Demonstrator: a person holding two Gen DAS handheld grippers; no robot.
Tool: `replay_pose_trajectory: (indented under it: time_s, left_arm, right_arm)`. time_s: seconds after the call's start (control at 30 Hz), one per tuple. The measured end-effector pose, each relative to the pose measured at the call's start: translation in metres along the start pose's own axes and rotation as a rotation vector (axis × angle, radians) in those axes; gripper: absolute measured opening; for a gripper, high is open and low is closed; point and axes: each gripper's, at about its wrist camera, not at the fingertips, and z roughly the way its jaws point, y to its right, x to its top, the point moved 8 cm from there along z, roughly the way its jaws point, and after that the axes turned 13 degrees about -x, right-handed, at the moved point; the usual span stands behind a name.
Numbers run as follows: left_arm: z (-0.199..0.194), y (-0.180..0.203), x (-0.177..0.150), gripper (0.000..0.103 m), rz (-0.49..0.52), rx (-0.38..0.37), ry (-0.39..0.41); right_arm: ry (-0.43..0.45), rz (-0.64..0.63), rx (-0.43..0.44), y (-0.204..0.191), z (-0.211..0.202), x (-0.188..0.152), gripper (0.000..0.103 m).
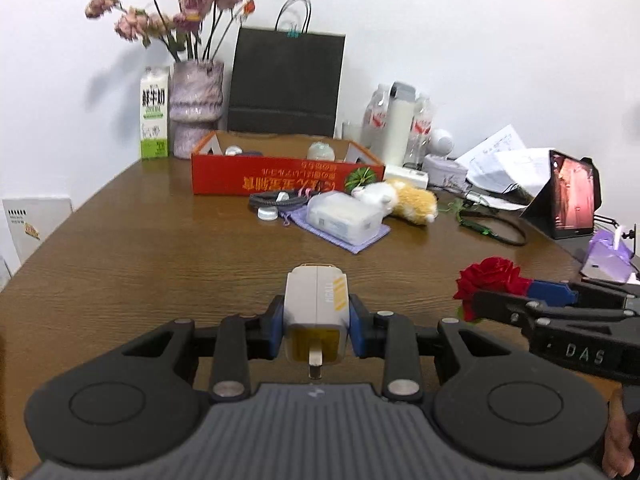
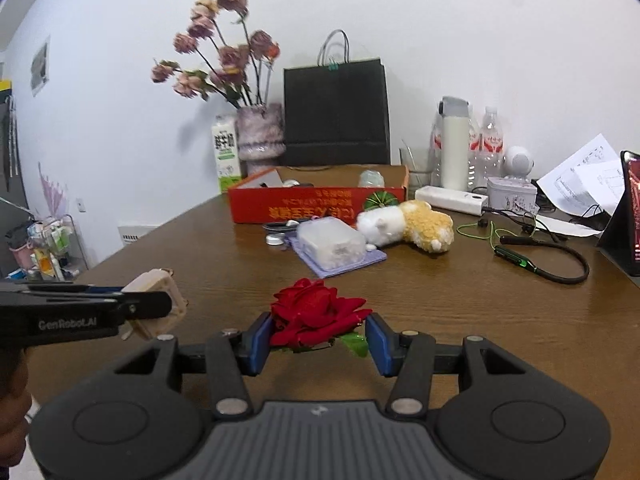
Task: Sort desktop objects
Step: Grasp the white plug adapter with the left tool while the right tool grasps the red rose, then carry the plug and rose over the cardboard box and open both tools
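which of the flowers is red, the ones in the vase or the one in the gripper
The rose held in the right gripper is red; the flowers in the vase are faded pink.

This looks like a lived-in home or small office desk: a brown wooden tabletop (image 2: 460, 312) against a plain white wall (image 2: 460, 40), crowded with everyday things. A vase (image 1: 195, 108) of dried flowers, a milk carton (image 1: 154, 114), a black paper bag (image 1: 286, 84) and water bottles (image 2: 486, 140) stand at the back. A plush toy (image 2: 408, 224), loose papers (image 2: 580, 184), a tablet (image 1: 574, 196) playing video and an earphone cable (image 2: 548, 256) lie about, and a small rack (image 2: 52, 248) of bottles stands on the floor.
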Motion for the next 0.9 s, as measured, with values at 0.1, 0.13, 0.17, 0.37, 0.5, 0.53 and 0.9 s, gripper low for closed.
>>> replay_pose_trajectory:
  time_s: [0.1,0.13,0.17,0.37,0.5,0.53,0.9]
  left_arm:
    - [-0.012,0.009,-0.001,0.032,0.018,-0.006,0.022]
    - [-0.015,0.011,-0.001,0.032,0.025,-0.008,0.029]
    - [-0.016,0.012,-0.001,0.032,0.027,-0.009,0.032]
    - [-0.007,0.003,0.03,0.032,0.007,-0.023,0.053]
    - [0.016,-0.013,0.09,0.032,0.036,-0.015,0.091]
    - [0.027,-0.018,0.112,0.032,0.039,-0.019,0.101]
    - [0.247,-0.092,0.254,0.032,0.055,-0.025,-0.079]
  right_arm:
    - [0.028,-0.007,0.0,-0.003,-0.016,-0.003,0.049]
    - [0.031,-0.004,-0.001,-0.003,-0.019,-0.003,0.049]
    - [0.034,0.001,-0.001,-0.002,-0.022,-0.003,0.049]
    - [0.054,0.02,0.01,0.008,-0.013,0.026,0.049]
    - [0.07,0.03,0.042,0.017,0.022,0.08,0.049]
    - [0.079,0.032,0.04,0.02,0.033,0.098,0.049]
    - [-0.165,0.071,0.039,0.022,0.294,0.243,0.049]
